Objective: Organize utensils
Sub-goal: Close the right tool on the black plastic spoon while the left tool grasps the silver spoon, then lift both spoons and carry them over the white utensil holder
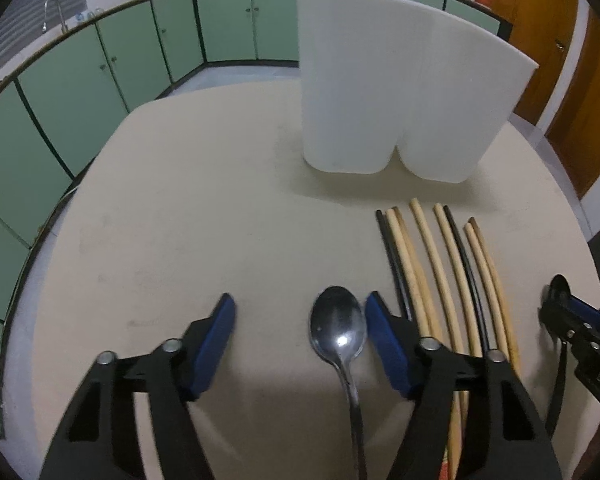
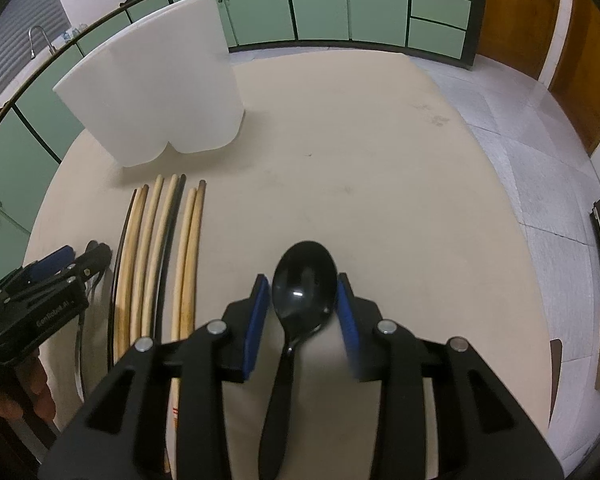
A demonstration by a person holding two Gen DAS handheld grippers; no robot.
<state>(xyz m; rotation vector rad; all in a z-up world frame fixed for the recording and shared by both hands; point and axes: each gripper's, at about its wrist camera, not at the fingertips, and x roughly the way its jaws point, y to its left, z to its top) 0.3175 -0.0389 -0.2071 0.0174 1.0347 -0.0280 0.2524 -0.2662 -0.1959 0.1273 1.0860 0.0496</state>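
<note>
Two spoons: a metal spoon (image 1: 338,330) sits low in the centre of the left wrist view, bowl up the frame, handle running down to the bottom edge; a black spoon (image 2: 304,282) sits low in the centre of the right wrist view, its handle also running to the bottom edge.
Chopsticks: a row of pale wooden and black chopsticks (image 1: 440,264) lies on the table, right of centre in the left view and at left of centre (image 2: 156,248) in the right view, tips towards the holder.
Holder: a white two-lobed utensil holder (image 1: 396,92) stands upright in the upper middle of the left view and in the upper left (image 2: 156,84) of the right view, just beyond the chopstick tips.
Left tongs: the left gripper (image 1: 300,320) is spread wide, and the metal spoon's bowl lies just beside its right blue pad, well apart from the other; whether pad and bowl touch, I cannot tell.
Right tongs: the right gripper (image 2: 303,286) has its blue pads close on either side of the black spoon's bowl; whether they actually pinch it, I cannot tell.
Table: a beige round table (image 1: 188,216) carries everything.
Surroundings: green cabinets (image 1: 100,68) curve along the upper left of the left view and a wooden door (image 2: 512,12) shows in the upper right of the right view.
</note>
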